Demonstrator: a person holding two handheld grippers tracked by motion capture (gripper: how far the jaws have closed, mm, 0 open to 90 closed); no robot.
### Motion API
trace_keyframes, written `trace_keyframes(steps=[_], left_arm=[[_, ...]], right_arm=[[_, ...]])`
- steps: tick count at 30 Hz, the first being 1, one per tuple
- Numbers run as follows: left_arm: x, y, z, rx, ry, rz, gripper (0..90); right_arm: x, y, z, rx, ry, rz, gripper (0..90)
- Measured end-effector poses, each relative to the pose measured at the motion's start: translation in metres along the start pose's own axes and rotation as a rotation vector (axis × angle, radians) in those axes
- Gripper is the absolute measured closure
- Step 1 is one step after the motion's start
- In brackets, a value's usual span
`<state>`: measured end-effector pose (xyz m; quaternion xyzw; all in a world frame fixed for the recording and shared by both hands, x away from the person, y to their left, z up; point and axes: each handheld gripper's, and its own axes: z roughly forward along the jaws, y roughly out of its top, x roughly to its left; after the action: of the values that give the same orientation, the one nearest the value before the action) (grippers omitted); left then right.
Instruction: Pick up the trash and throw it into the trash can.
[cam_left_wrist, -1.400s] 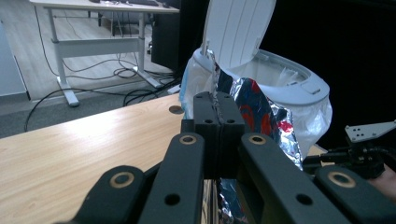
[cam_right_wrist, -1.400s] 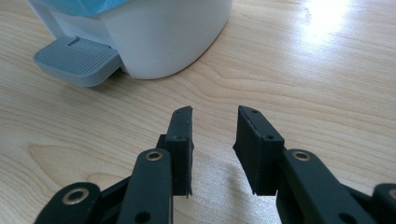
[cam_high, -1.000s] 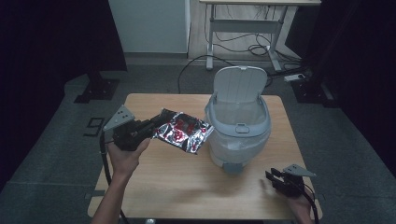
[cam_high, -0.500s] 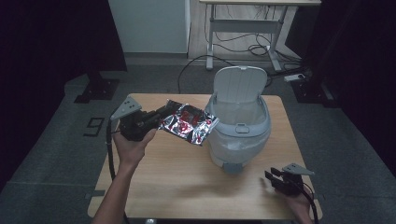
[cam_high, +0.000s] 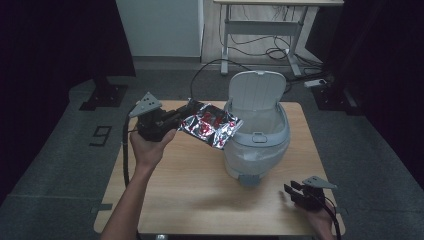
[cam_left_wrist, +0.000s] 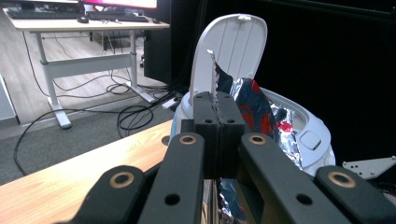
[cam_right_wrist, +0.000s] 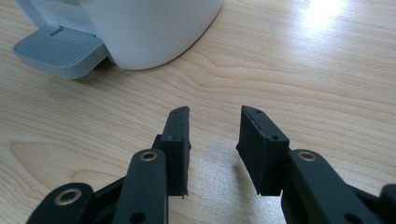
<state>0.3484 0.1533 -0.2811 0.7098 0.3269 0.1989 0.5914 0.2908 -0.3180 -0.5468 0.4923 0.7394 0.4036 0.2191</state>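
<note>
Crinkled silver foil with red print, that is the snack bag which your left gripper holds: the jaws are pressed fully together on its one edge, and the bag hangs in the air just beside the rim of the white pedal bin, partly over the opening. The lid stands upright behind it.

The danger is the thin grip. You pinch only a narrow strip of foil, and foil is slippery, so the bag can slide out before it is above the opening and fall on the counter beside the bin. The bag is also wide and stiff; if you let it go while it lies across the rim, it may rest there and not drop inside.

Your right gripper rests on the counter near the bin's grey pedal, jaws half apart with nothing between them.

I cannot see the inside of the bin, so how full it is stays unknown. In the left gripper view the jaws cover the lower part of the bag.
</note>
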Motion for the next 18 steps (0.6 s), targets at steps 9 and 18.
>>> trace_keyframes(steps=[9,18], left_arm=[[-0.001,0.004,0.005,0.008,0.002,0.0,89.5],[-0.002,0.011,0.013,0.009,0.003,0.005,89.5]], right_arm=[[0.0,0.0,-0.002,-0.001,-0.001,-0.002,63.1],[-0.002,-0.001,-0.003,-0.002,-0.002,0.003,63.3]])
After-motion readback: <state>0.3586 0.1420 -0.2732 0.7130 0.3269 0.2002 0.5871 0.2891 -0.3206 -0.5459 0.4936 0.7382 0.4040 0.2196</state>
